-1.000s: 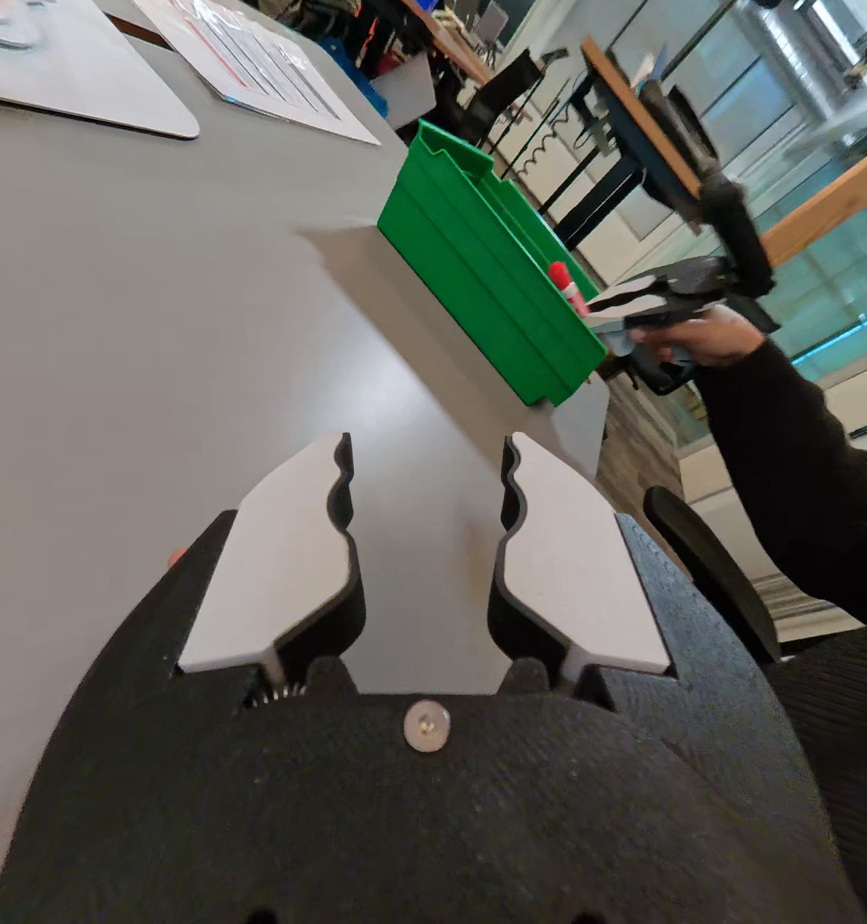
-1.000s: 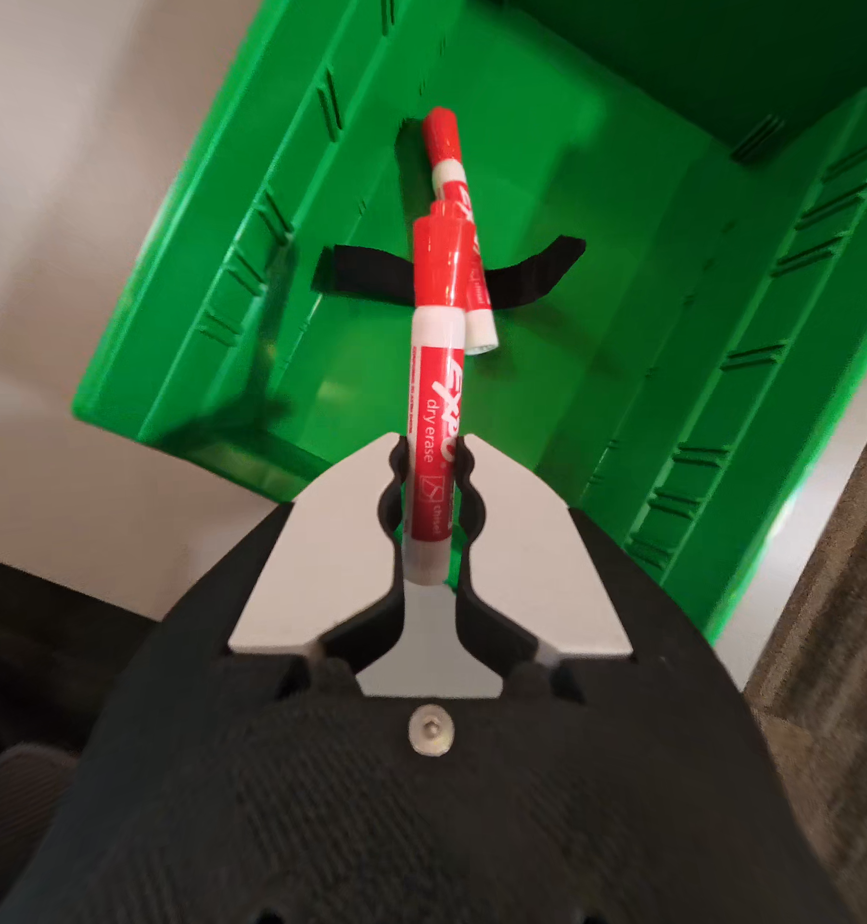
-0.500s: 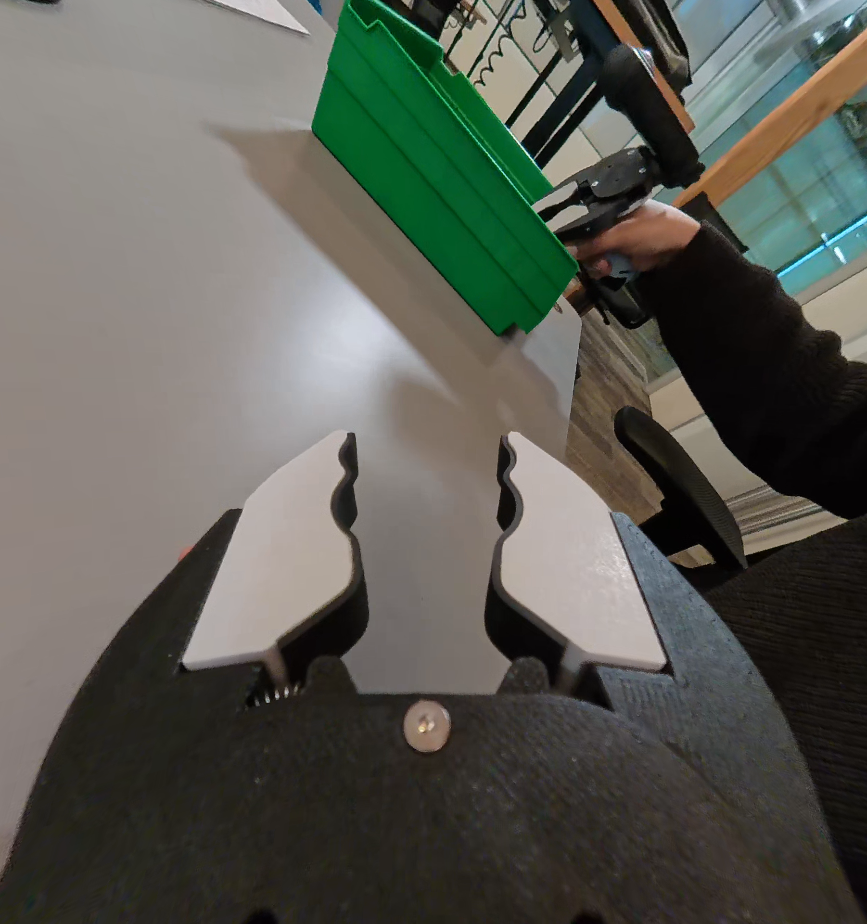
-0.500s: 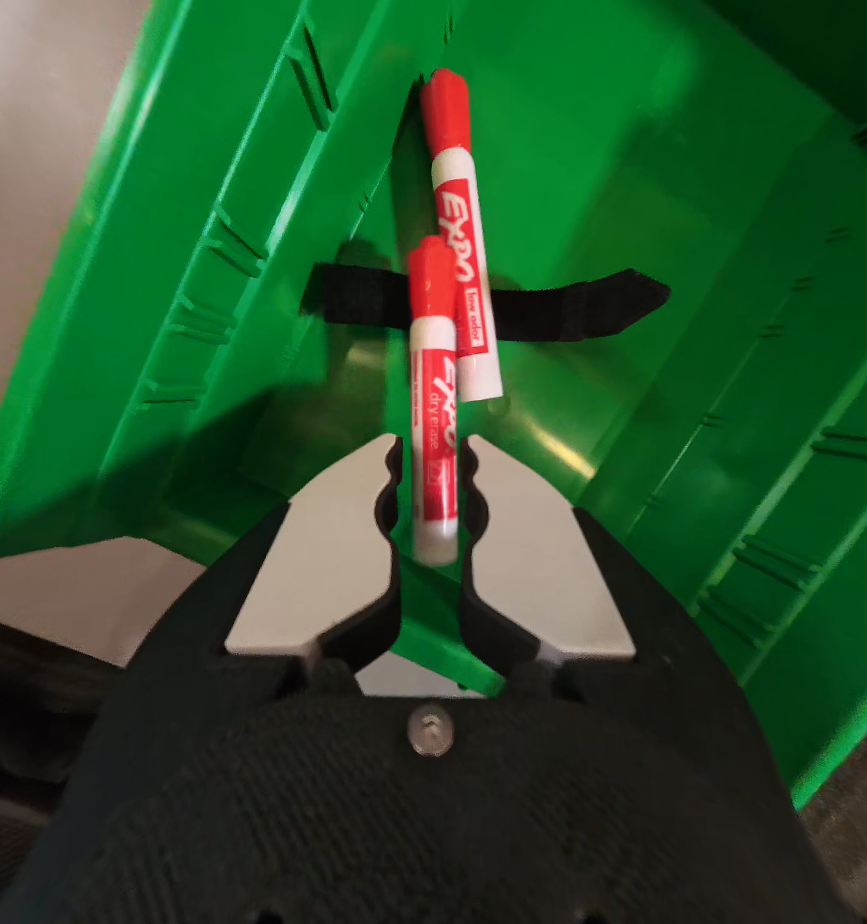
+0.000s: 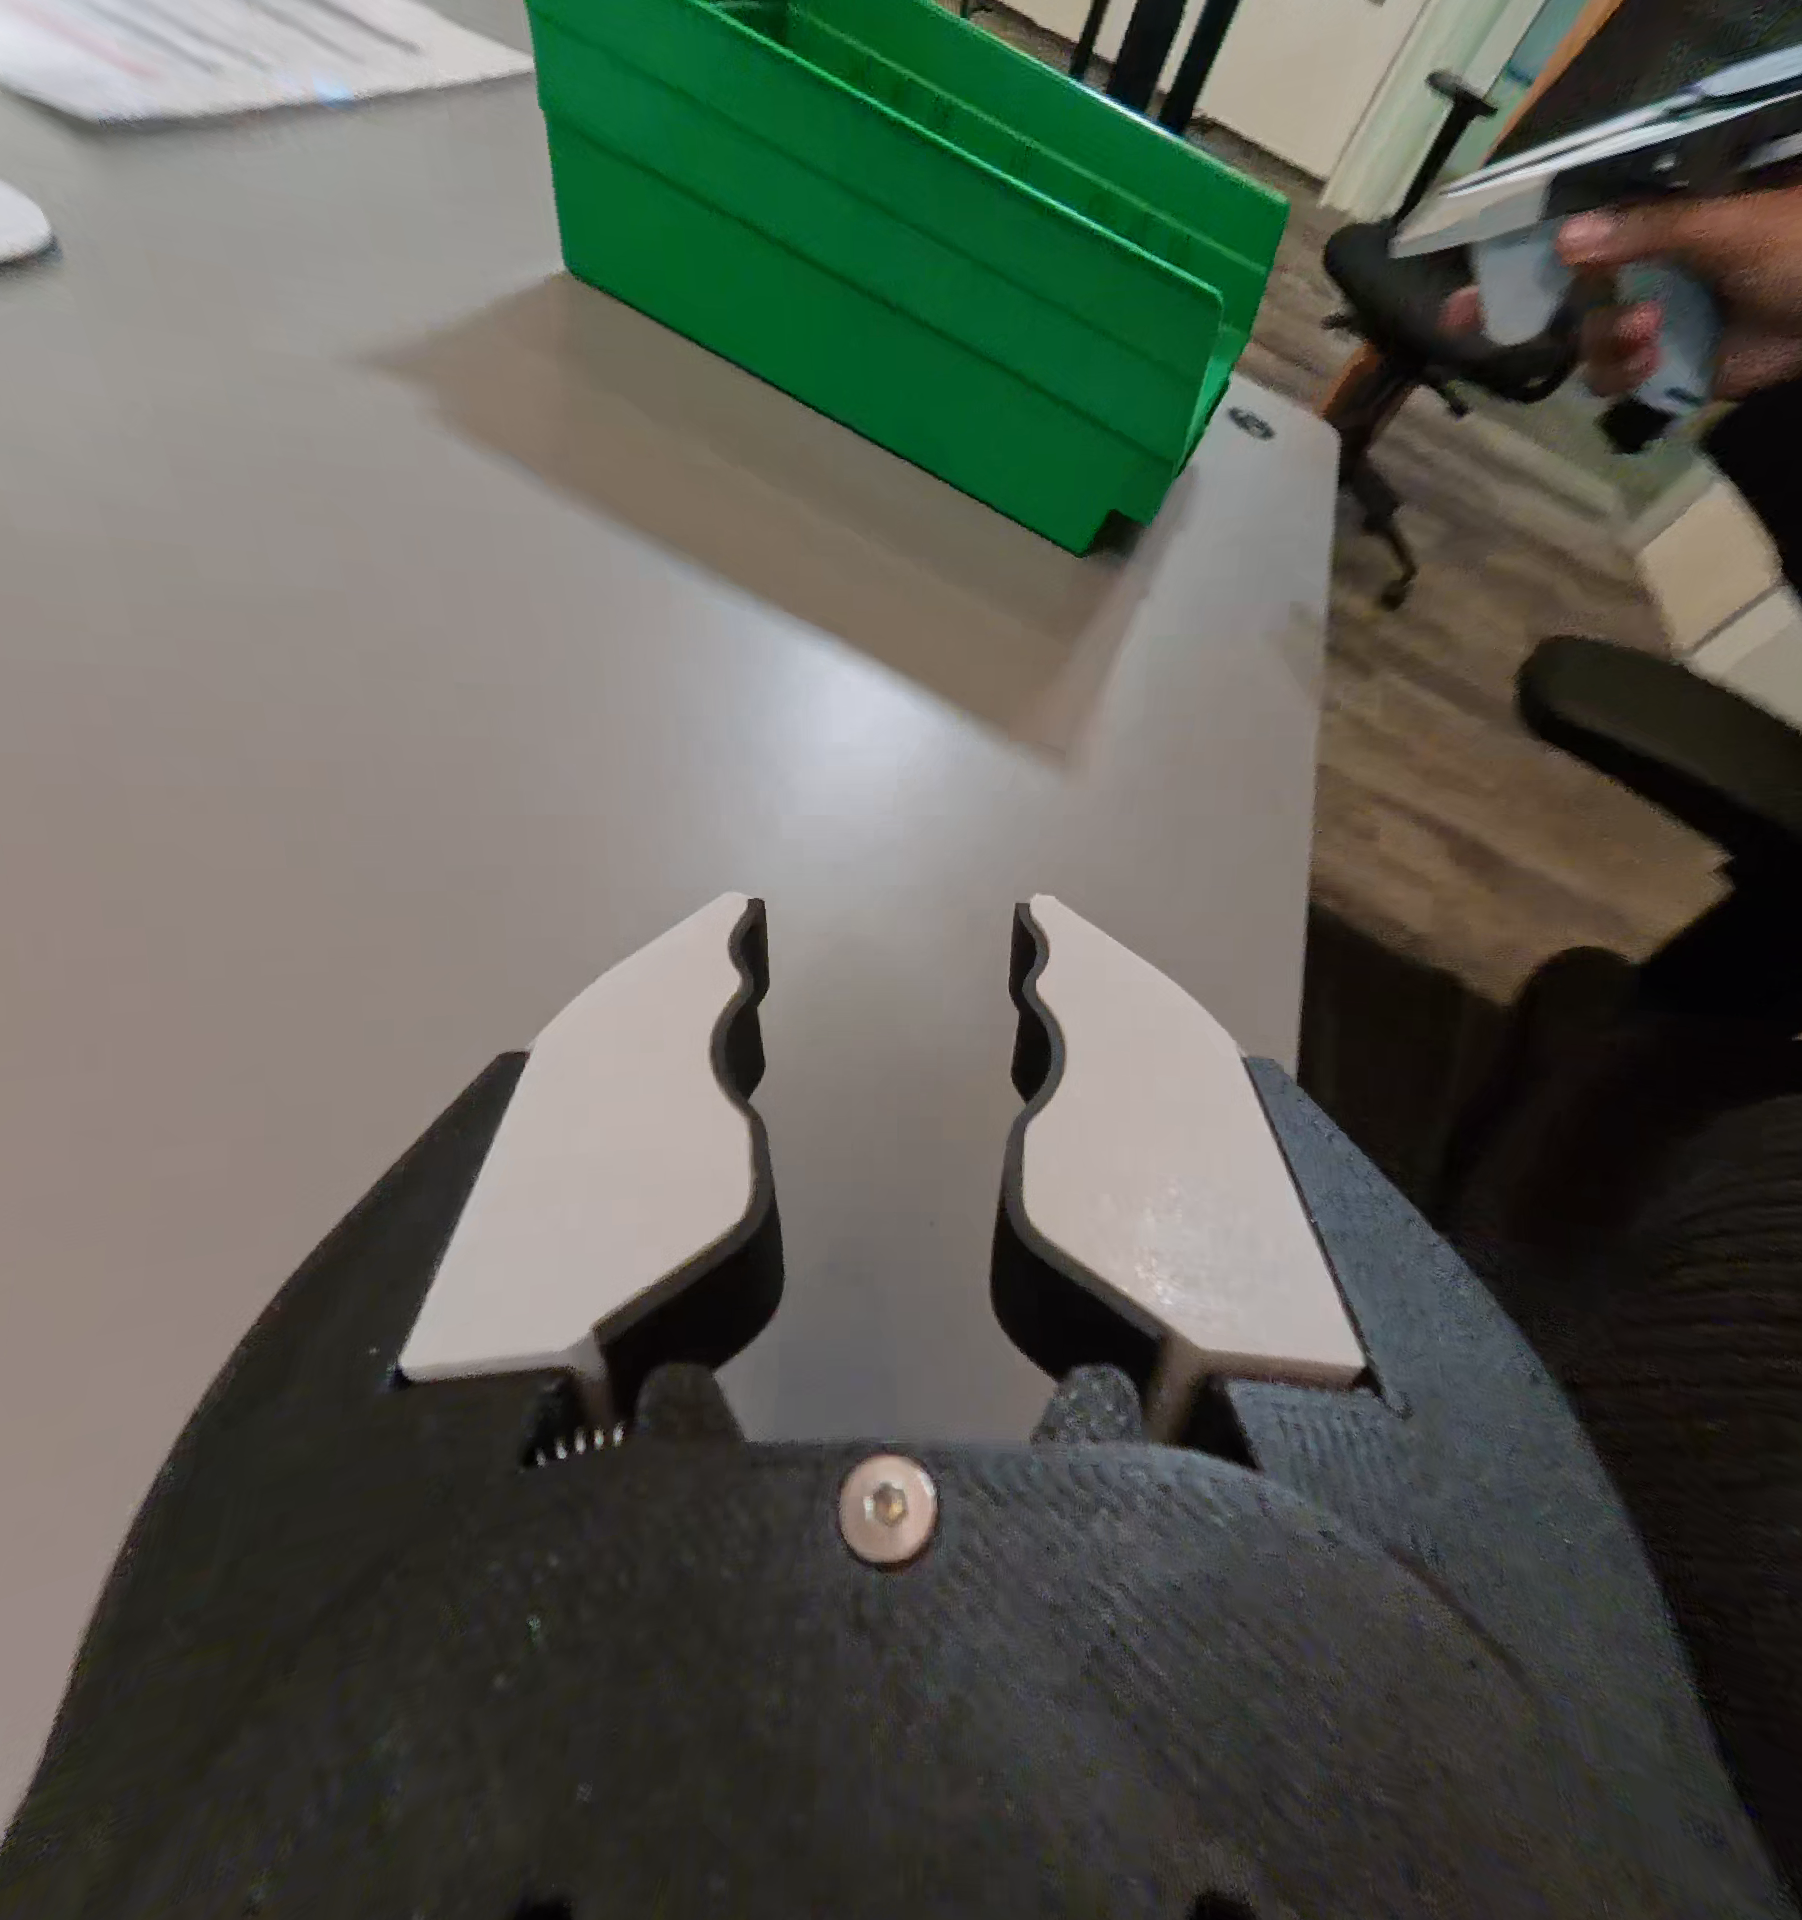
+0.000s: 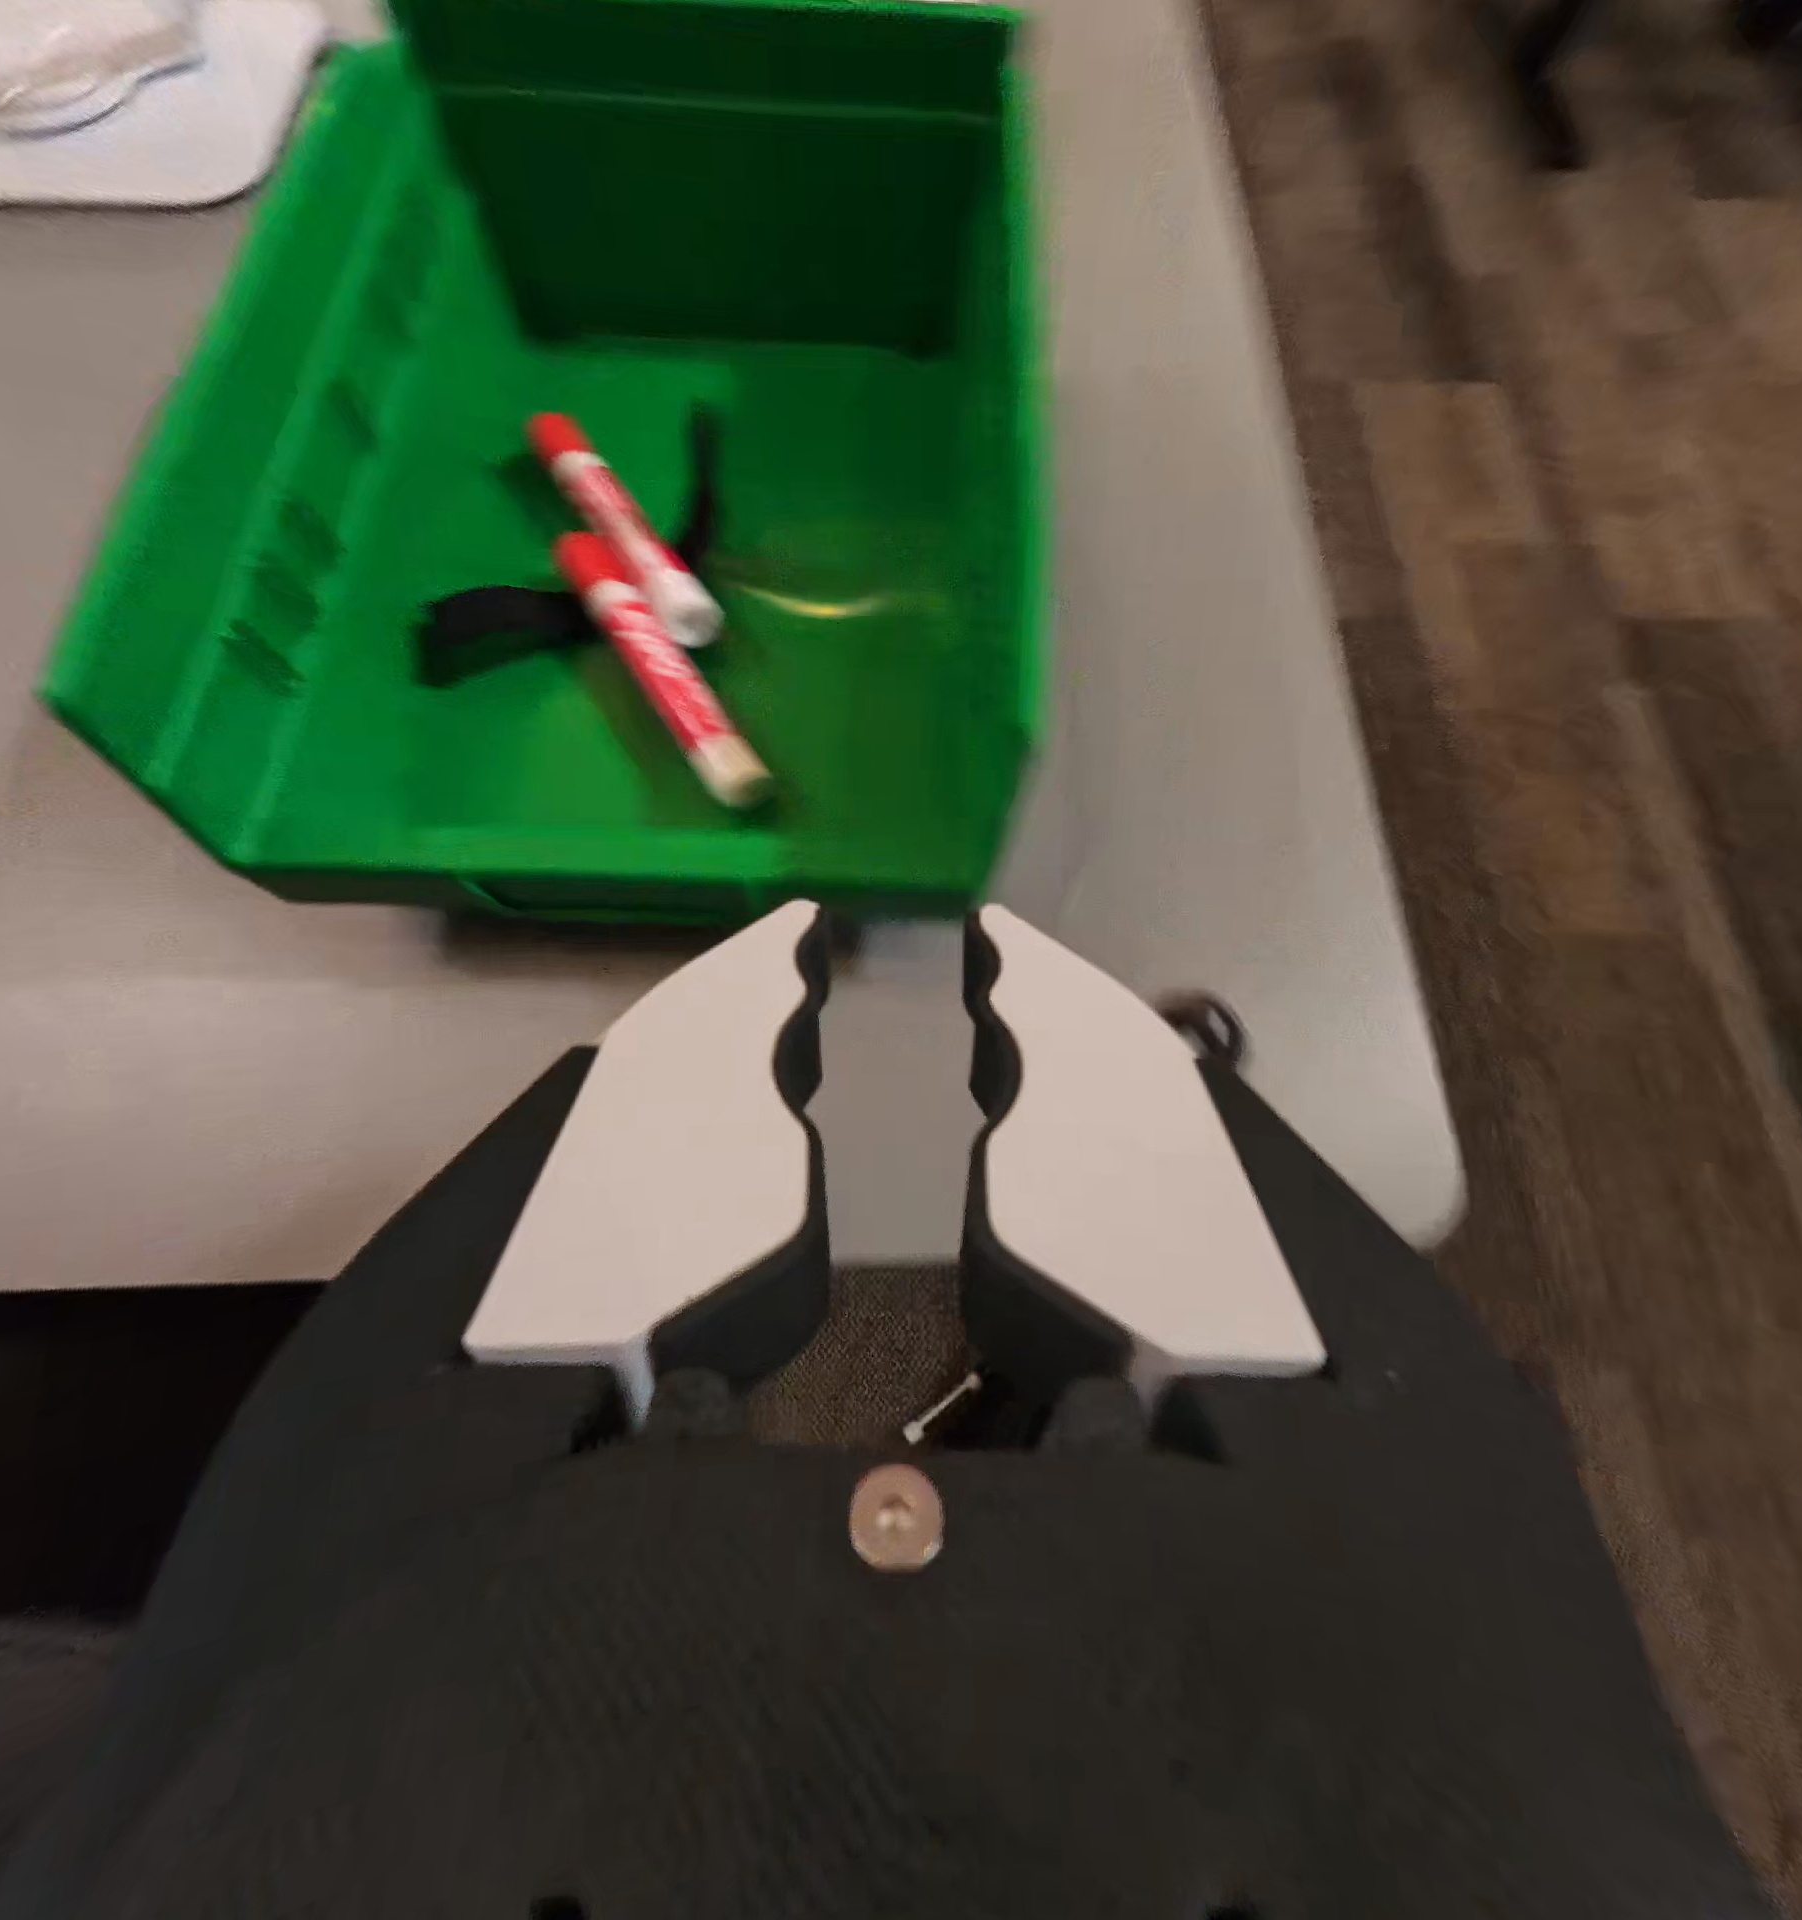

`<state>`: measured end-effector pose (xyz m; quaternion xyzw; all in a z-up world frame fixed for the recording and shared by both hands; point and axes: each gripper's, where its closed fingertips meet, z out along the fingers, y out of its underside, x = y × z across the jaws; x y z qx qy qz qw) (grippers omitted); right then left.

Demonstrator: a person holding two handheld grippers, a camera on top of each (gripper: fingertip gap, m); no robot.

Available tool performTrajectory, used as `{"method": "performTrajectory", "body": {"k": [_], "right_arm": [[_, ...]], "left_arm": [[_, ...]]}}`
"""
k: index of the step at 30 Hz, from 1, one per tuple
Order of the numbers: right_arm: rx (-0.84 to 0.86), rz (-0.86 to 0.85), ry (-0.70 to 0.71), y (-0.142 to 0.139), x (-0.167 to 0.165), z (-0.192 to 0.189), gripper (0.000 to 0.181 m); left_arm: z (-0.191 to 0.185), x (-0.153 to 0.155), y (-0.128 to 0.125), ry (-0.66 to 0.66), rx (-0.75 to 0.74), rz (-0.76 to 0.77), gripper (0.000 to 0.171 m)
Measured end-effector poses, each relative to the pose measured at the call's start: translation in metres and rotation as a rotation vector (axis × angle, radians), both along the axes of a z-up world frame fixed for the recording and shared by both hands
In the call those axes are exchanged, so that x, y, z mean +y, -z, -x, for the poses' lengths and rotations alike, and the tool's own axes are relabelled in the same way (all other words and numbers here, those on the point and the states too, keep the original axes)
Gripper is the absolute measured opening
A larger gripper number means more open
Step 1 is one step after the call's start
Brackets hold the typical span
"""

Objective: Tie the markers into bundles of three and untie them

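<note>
Left gripper (image 5: 889, 914), jaws wide apart and empty, over grey tabletop (image 5: 305, 727). Right gripper (image 6: 892, 920), jaws parted, empty, short of green plastic bin (image 6: 263, 727); only this view reveals two red-capped markers (image 6: 658, 665) on a black strap (image 6: 481, 634) inside.

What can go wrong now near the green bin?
1. The green bin stands close to the table corner; a knock from the open, empty right gripper just before it might push it off.
2. The nearer red marker rests across a black strap, so it may roll.
</note>
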<state>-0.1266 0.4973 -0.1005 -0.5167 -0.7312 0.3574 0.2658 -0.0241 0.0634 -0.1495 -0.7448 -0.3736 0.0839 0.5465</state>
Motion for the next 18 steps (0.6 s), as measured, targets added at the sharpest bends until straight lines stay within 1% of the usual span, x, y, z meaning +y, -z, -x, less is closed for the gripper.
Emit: {"method": "performTrajectory", "body": {"k": [2,3,4,6,8,10,12,14,16,17,18], "right_arm": [[0.005,0.037,0.152,0.019,0.051,-0.028,0.026],[-0.005,0.057,0.224,0.036,0.075,-0.043,0.026],[-0.026,0.084,0.287,0.058,0.095,-0.057,0.027],[-0.119,0.128,0.383,0.119,0.126,-0.085,0.03],[-0.236,0.139,0.451,0.191,0.148,-0.111,0.031],[-0.32,0.173,0.501,0.264,0.157,-0.13,0.03],[-0.383,0.181,0.498,0.34,0.158,-0.144,0.03],[-0.461,0.135,0.43,0.422,0.155,-0.16,0.022],[-0.59,0.07,0.353,0.502,0.148,-0.183,0.017],[-0.654,0.033,0.316,0.535,0.144,-0.193,0.017],[-0.693,-0.008,0.3,0.563,0.142,-0.199,0.016]], "left_arm": [[0.0,0.004,0.003,-0.021,0.054,0.05,0.045],[-0.001,0.006,0.004,-0.034,0.074,0.069,0.045],[0.0,0.007,0.004,-0.045,0.093,0.088,0.046],[0.003,0.01,0.001,-0.087,0.137,0.124,0.048],[0.006,0.017,-0.002,-0.118,0.13,0.152,0.056],[0.008,0.029,-0.009,-0.142,0.128,0.151,0.056],[0.014,0.046,-0.016,-0.185,0.124,0.105,0.056],[0.022,0.066,-0.013,-0.188,0.088,0.08,0.056],[0.029,0.086,-0.008,-0.125,0.067,0.095,0.056],[0.032,0.095,-0.007,-0.093,0.061,0.104,0.053],[0.039,0.1,-0.005,-0.087,0.053,0.125,0.053]]}}
